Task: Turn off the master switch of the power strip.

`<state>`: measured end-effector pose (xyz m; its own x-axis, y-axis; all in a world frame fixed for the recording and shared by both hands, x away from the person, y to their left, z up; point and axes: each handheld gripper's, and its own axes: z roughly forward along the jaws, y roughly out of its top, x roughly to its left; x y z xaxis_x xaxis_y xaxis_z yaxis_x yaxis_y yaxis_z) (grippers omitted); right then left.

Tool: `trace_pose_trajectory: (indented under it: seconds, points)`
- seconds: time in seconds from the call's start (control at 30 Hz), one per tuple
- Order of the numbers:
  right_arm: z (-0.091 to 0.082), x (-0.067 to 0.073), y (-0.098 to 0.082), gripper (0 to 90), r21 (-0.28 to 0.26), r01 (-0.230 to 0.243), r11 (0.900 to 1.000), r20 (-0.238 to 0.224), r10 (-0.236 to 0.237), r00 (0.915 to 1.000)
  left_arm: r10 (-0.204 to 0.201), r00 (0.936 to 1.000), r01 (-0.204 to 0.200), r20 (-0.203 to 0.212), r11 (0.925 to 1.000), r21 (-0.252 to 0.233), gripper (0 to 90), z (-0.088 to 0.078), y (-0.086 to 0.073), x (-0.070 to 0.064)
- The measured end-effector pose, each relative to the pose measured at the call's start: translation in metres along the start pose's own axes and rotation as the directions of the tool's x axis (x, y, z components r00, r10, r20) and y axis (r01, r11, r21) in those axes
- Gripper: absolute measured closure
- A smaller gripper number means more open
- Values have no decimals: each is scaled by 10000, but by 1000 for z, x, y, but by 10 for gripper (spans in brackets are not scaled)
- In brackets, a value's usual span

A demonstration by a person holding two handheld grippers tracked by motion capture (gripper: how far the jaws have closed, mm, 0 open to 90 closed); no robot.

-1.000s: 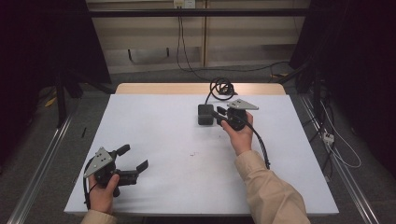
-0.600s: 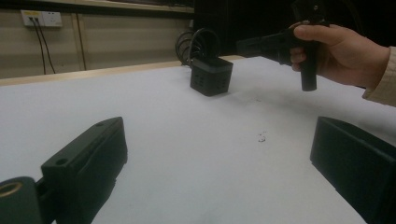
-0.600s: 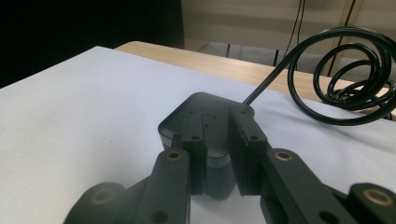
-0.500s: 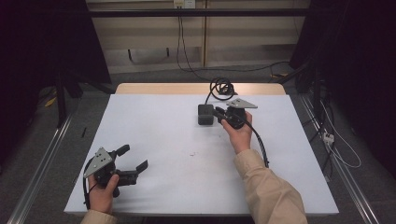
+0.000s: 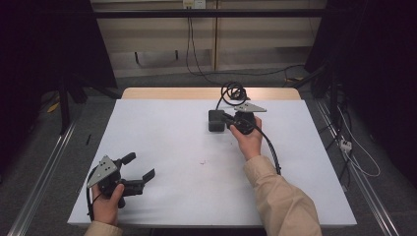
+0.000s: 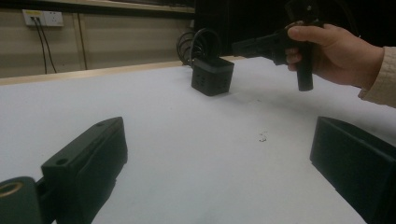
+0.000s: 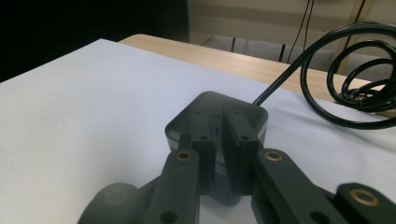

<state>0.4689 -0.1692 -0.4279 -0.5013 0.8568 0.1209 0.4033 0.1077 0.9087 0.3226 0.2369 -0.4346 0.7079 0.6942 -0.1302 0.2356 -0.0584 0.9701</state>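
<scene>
Black power cube, its coiled cable behind it, sits far on the white counter, right hand-held gripper nearly closed over its top (jaws just narrowing), while left hand-held gripper gapes empty.

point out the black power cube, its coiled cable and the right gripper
black power cube [image 6: 212, 77], left gripper view, front face
coiled cable [image 7: 348, 70], right gripper view, near loop of the coil
right gripper [image 5: 227, 121], high view, jaw tips above the cube

High view looks down; both gripper views, low, share the black box.
</scene>
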Motion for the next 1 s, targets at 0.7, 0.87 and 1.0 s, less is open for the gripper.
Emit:
trace_pose_trajectory:
  seconds: [0.7, 0.87, 1.0]
  points:
    - [20, 1, 3, 900, 302, 371, 9989, -15, -370, 9993, -61, 10000, 61, -20, 10000, -22, 38, 0, -1, -1]
    - [24, 2, 4, 900, 336, 480, 9983, -59, -479, 9988, -72, 10000, 72, 21, 10000, -15, 37, 1, -1, -1]
    - [27, 2, 3, 900, 368, 524, 9979, -21, -523, 9986, -89, 10000, 89, 17, 10000, -14, 37, 1, -1, -1]
